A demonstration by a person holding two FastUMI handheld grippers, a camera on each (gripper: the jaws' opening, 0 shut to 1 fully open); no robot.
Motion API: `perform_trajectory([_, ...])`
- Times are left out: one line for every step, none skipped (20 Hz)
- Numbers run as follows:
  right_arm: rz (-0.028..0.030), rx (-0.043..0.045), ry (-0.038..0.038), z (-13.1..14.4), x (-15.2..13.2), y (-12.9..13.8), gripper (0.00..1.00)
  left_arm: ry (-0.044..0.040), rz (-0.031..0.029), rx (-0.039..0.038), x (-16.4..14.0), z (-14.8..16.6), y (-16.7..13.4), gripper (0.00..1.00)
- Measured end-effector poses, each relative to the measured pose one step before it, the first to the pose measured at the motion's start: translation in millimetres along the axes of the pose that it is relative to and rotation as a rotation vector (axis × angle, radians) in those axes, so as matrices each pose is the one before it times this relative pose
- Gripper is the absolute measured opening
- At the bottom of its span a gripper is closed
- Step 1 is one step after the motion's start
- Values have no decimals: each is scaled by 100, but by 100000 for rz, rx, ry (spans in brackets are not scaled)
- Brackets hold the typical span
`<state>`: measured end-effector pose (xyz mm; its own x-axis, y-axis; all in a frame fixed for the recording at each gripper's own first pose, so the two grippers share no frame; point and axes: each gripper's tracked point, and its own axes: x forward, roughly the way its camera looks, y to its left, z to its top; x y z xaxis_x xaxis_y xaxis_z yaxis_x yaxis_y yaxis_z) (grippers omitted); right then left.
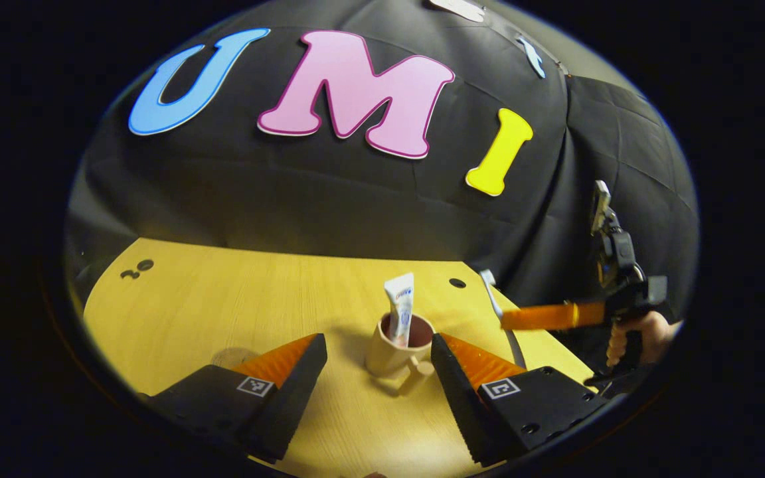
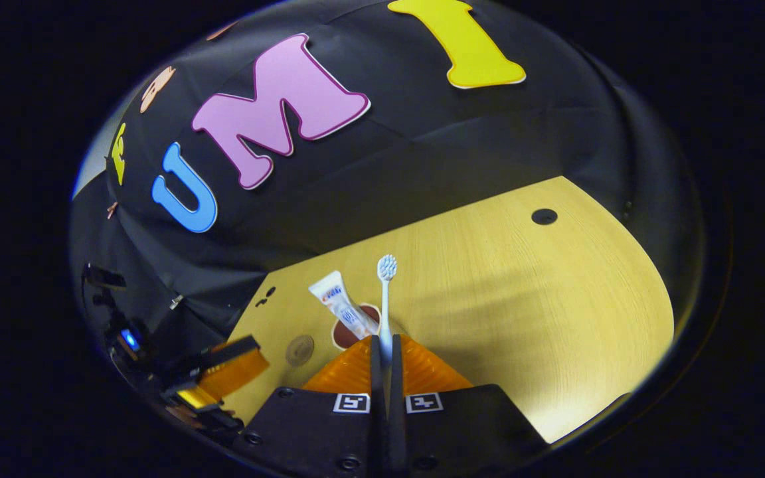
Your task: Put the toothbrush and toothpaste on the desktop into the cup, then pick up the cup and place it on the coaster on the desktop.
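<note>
A beige cup [image 1: 392, 355] with a handle stands on the wooden desktop [image 1: 223, 299], and a white toothpaste tube [image 1: 400, 307] stands upright in it. My left gripper [image 1: 378, 340] is open, one finger on each side of the cup and not touching it. To the right, my right gripper [image 1: 522, 318] holds a white toothbrush [image 1: 489, 282] above the table, off to the cup's side. In the right gripper view the right gripper [image 2: 382, 342] is shut on the toothbrush [image 2: 386, 292], head up. The cup [image 2: 342, 335] and toothpaste [image 2: 342, 307] lie just beyond the fingertips.
A round brown coaster [image 2: 299, 350] lies flat on the desktop [image 2: 522, 299] near the cup, and shows as a faint disc [image 1: 233, 356] behind my left finger. Small dark holes [image 1: 457, 283] mark the tabletop. A hand [image 1: 651, 332] holds the right gripper at the table's right edge.
</note>
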<state>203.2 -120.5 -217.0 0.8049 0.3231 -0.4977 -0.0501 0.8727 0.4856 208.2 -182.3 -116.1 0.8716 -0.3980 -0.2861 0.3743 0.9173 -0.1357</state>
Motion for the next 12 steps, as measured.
perform_trajectory([1428,527,-2774,954,730,518,5,1015,1096,-1145,-1123,-622,284,98])
perform_trajectory([1200,519,-2254,680,762,354,5,1308,737,-1305,-1052,-784,128,98])
perform_trajectory([1331,592,-2123,435,655,451,5,1479,1097,-1087,-810,-758,384,98])
perform_trajectory([1154,743,-1964,509,769,344,5,1189,1622,-1098,-487,-586,577,98])
perform_trajectory([969,756,-2044,383,645,274,5,811,1603,-1464,-403,-434,491,98])
perform_trajectory([817,940,-1561,189,669,134,5,613,1150,-1914,-269,-543,153,98])
perform_trajectory([924,911,-1327,-4,620,299,5,416,1254,-2381,-169,-213,476,98])
perform_trajectory([879,438,-1159,17,604,180,5,34,885,-1975,-64,-239,280,98])
perform_trajectory([876,-48,-1275,-66,630,185,5,-37,615,-1894,-91,-96,231,98])
perform_trajectory([726,-427,-1149,-75,533,84,5,-217,661,-1397,50,-76,205,98])
perform_trajectory([807,-694,-1134,-116,437,137,5,51,241,-830,-12,-76,76,98])
perform_trajectory([911,-1345,-1560,-11,308,150,5,389,425,-442,-54,-282,168,98])
